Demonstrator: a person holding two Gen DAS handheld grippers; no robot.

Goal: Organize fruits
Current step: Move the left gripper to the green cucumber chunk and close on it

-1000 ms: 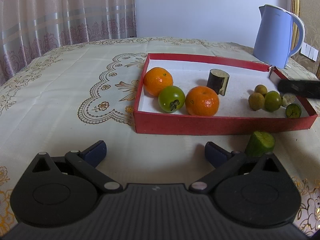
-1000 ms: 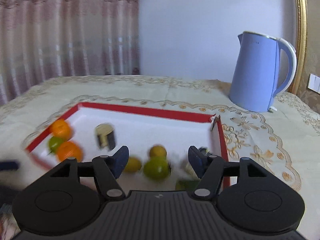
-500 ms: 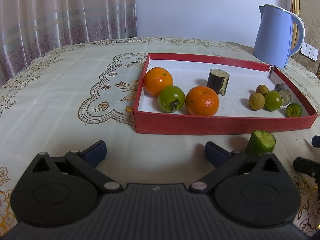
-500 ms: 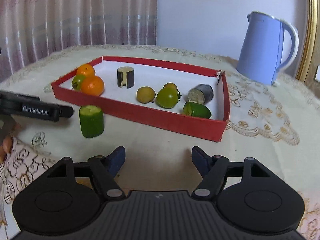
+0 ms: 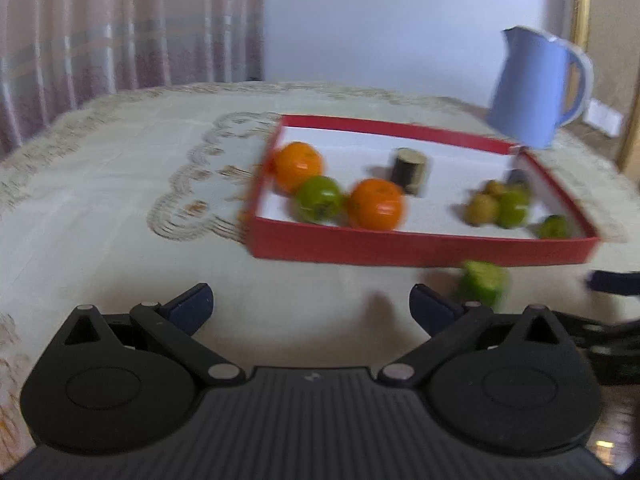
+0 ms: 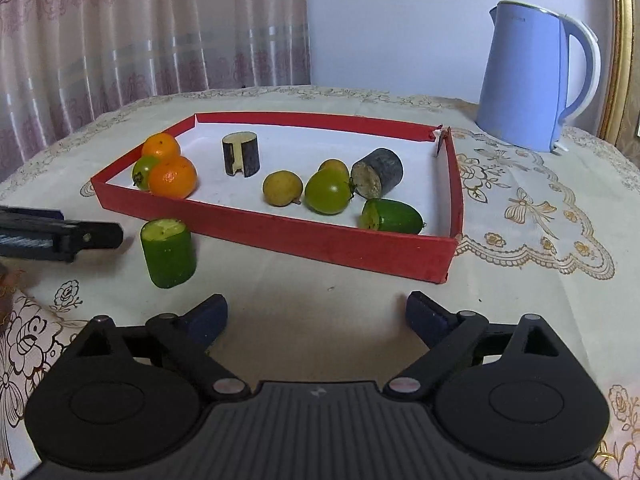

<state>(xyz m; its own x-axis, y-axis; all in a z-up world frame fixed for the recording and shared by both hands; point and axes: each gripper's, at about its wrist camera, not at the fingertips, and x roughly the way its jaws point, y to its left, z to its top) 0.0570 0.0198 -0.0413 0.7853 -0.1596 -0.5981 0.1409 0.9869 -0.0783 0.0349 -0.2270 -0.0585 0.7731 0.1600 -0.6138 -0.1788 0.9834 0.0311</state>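
Observation:
The red tray [image 6: 320, 240] holds two oranges [image 6: 173, 176], green tomatoes [image 6: 329, 192], yellow fruits [image 6: 282, 188], two dark eggplant pieces [image 6: 378, 178] and a cucumber end [image 6: 392, 216]. A cucumber piece [image 6: 169, 252] stands upright on the cloth outside the tray's front wall, also seen blurred in the left wrist view [image 5: 482, 288]. My right gripper [image 6: 318, 314] hovers in front of the tray, its jaws opening with nothing between them. My left gripper [image 5: 312, 304] is open and empty, short of the tray [image 5: 400, 246]; its finger [image 6: 60, 236] lies just left of the cucumber piece.
A blue kettle [image 6: 532, 80] stands behind the tray's right corner. An embroidered cream tablecloth [image 6: 540, 216] covers the table. Curtains hang behind on the left. The right gripper's fingers [image 5: 612, 282] show at the right edge of the left wrist view.
My right gripper drew back from over the tray's right end to the cloth in front of it, sank, and its jaws spread wider. The left wrist view has shifted slightly and turned blurry.

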